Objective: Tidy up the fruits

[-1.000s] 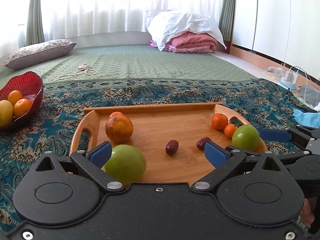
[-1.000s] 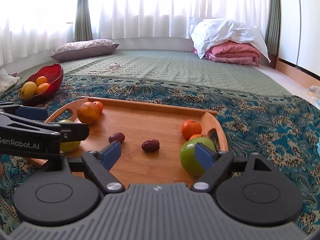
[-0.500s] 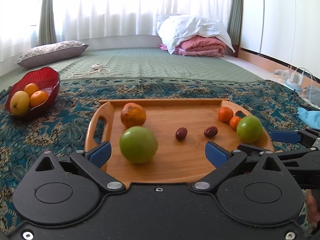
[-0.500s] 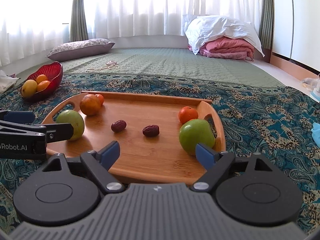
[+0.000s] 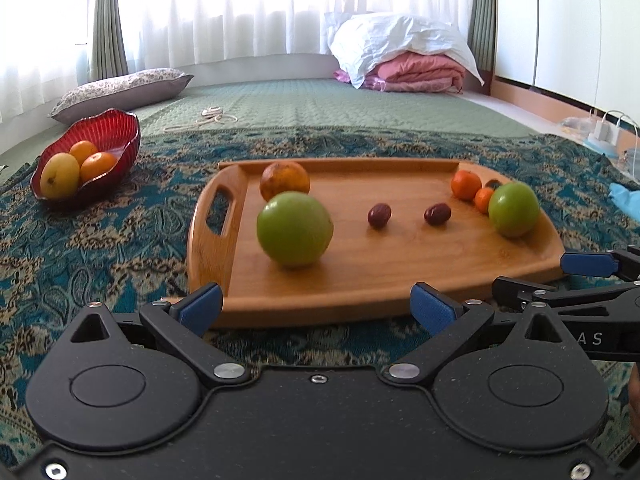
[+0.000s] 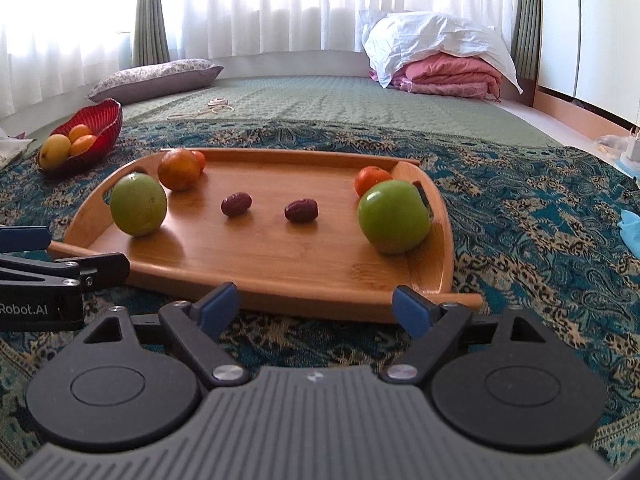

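Most of the sorting is still waiting to be done. The wooden tray (image 5: 400, 280) is sitting on the patterned blanket (image 5: 120, 240) with lots of fruit still spread over it. On the tray, at about 9 o'clock, a big green apple (image 5: 294, 229) is resting just in front of a large orange (image 5: 285, 181). Near the middle, two dark red dates (image 5: 379, 215) are lying a little apart from each other. At about 3 o'clock, a second green apple (image 5: 513, 209) is sitting beside two small tangerines (image 5: 466, 185). Far off at 10 o'clock from the tray, a red bowl (image 5: 108, 136) is already holding a yellow fruit and two oranges, so it looks like a few pieces are sorted. The left gripper (image 5: 316, 306) is hanging just in front of the tray's near edge with its blue pads spread wide and nothing between them. The right gripper (image 6: 314, 302) is doing the same thing, wide apart and carrying nothing. Neither claw is touching any fruit. I am guessing the fruit on the tray is still needing to be picked up, piece by piece, and put where it belongs.
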